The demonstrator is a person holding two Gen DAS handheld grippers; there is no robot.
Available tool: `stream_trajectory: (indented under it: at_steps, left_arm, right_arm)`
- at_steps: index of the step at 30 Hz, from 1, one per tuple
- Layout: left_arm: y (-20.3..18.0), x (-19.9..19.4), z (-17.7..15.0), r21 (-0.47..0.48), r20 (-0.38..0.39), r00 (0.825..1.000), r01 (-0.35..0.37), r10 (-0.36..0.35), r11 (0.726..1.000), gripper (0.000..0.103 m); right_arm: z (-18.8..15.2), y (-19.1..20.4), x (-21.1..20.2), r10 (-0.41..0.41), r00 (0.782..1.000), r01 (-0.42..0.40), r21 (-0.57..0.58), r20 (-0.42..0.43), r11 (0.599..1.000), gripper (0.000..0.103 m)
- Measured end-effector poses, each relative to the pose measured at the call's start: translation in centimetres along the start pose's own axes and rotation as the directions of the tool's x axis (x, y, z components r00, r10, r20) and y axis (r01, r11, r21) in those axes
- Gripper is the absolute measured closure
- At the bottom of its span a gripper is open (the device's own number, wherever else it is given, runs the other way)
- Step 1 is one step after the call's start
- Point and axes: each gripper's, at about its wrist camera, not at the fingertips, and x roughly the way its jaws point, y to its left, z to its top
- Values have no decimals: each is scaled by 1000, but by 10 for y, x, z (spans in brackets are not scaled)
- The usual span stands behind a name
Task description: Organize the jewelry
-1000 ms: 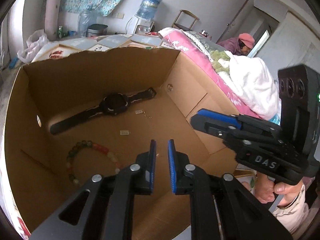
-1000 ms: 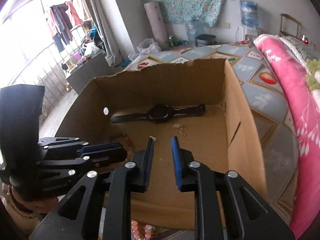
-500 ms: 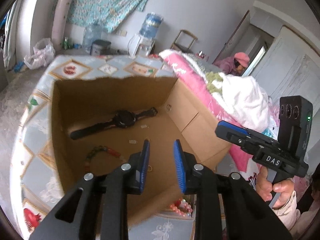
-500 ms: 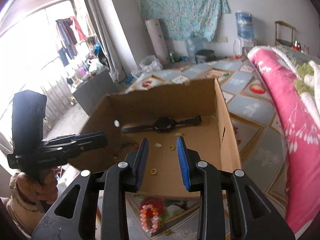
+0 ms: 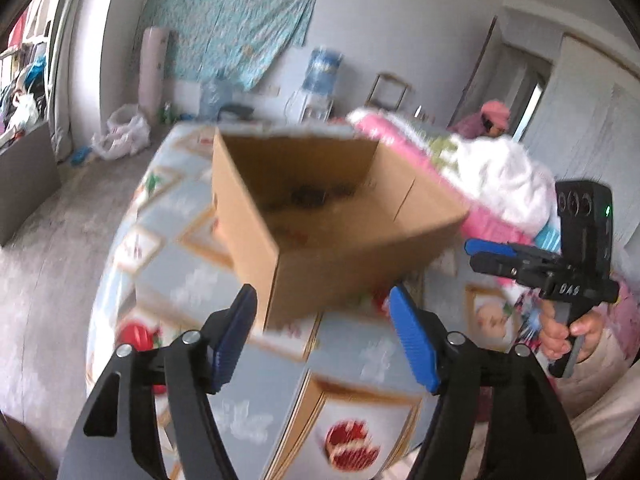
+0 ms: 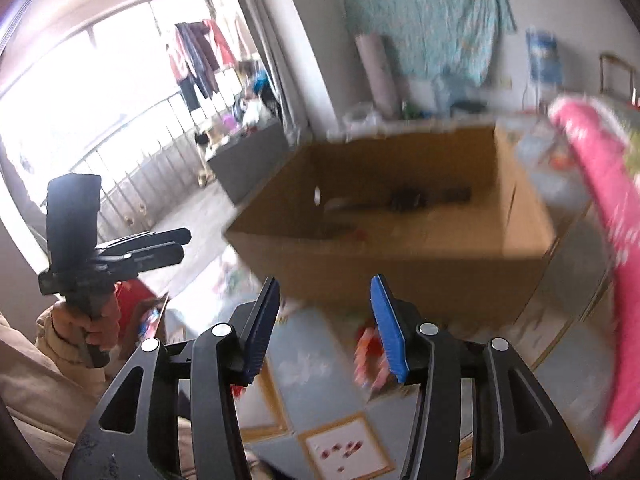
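Observation:
An open cardboard box (image 5: 320, 268) (image 6: 400, 276) stands on a patterned bed cover. A black watch (image 5: 308, 196) (image 6: 416, 200) lies on its floor near the back wall; other small pieces in it are too blurred to make out. A pink bead bracelet (image 6: 370, 354) lies on the cover in front of the box. My left gripper (image 5: 324, 332) is open and empty, pulled back in front of the box. My right gripper (image 6: 324, 320) is open and empty, above the cover near the bracelet. Both views are motion-blurred.
A pink quilt (image 6: 612, 216) and white blanket (image 5: 500, 176) lie to the right of the box. The bed's left edge drops to a grey floor (image 5: 40, 264). A water dispenser (image 5: 320, 80) stands by the far wall. A person in a pink hat (image 5: 494, 118) sits at the back.
Both grippers have pulled back out of the box and up, and both jaws have opened wide. The box now looks smaller and farther away.

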Motion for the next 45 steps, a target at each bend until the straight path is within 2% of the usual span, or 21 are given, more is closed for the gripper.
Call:
stream_trajectory:
  at_steps: [2,4,9,14,20,27,34,45]
  left_arm:
    - [-3,21,-16,8,-63,997,-42,42,999,36]
    - [-9,40,-29,48,-104,991,-85,90,995,36]
    - [-18,78,-49,110,-146,983,-94,110,989,39]
    - [-16,95,-54,132,-149,982,-100,120,986,58]
    - [-16,104,-48,168,-125,983,-112,134,979,73]
    - [-27,112,-49,251,-100,982,-131,160,959,78]
    - [-29,113,-50,269,-90,983,-132,161,954,92]
    - [-29,105,-57,281,-97,979,-144,177,949,98]
  right_arm:
    - [-12,-2,21,23,998,-20,56,-59,998,57]
    - [-20,2,37,9,995,-3,56,-99,998,57]
    - [-29,12,60,6,989,0,44,-151,999,59]
    - [-32,14,71,8,985,1,55,-173,998,60]
    - [-30,10,69,3,984,7,58,-176,998,60]
    - [-28,8,73,2,982,12,71,-189,997,60]
    - [-26,4,70,-6,983,21,79,-186,997,60]
    - [-27,-7,49,-27,988,39,78,-149,996,60]
